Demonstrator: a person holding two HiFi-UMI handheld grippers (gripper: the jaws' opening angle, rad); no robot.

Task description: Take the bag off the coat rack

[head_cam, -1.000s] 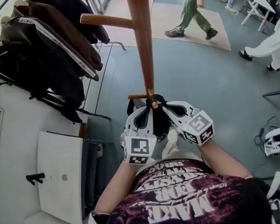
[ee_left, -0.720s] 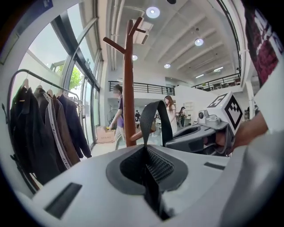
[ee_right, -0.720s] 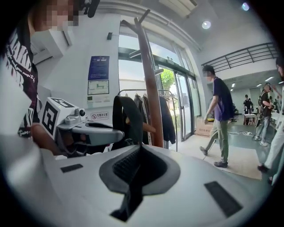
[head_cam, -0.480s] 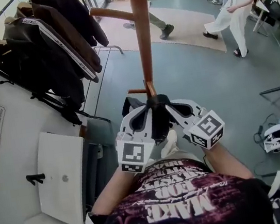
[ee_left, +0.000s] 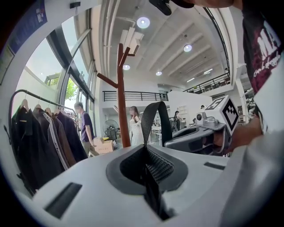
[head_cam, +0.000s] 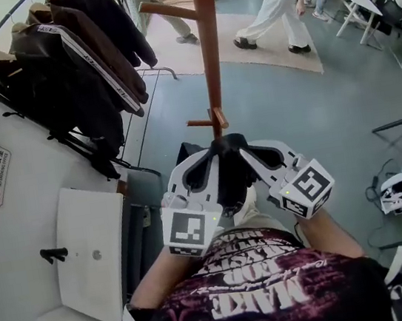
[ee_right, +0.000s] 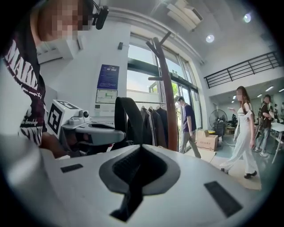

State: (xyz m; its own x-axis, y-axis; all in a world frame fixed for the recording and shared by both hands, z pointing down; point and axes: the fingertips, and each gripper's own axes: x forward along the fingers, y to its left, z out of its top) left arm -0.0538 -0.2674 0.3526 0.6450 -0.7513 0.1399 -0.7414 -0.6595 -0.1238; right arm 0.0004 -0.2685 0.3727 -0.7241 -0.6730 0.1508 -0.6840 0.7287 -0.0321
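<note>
A wooden coat rack [head_cam: 209,57] stands ahead, with a short peg [head_cam: 217,121] low on its pole. The black bag [head_cam: 228,178] hangs between my two grippers, its strap [head_cam: 227,147] arching just on the near side of that peg and apart from it. My left gripper [head_cam: 211,160] is shut on one end of the strap and my right gripper [head_cam: 249,153] on the other. In the left gripper view the strap [ee_left: 156,116] loops up from the shut jaws toward the right gripper [ee_left: 195,135], with the pole [ee_left: 121,97] behind. In the right gripper view the strap [ee_right: 126,119] rises from the closed jaws.
A clothes rail with dark jackets [head_cam: 75,70] stands at the left by the wall. A white cabinet [head_cam: 88,255] sits below it. People [head_cam: 275,3] walk across a beige rug [head_cam: 244,45] beyond the rack. A headset [head_cam: 394,198] lies on the floor at right.
Both grippers have drawn the strap back toward me, off the low peg where it sat a second ago. The people in the background have walked on.
</note>
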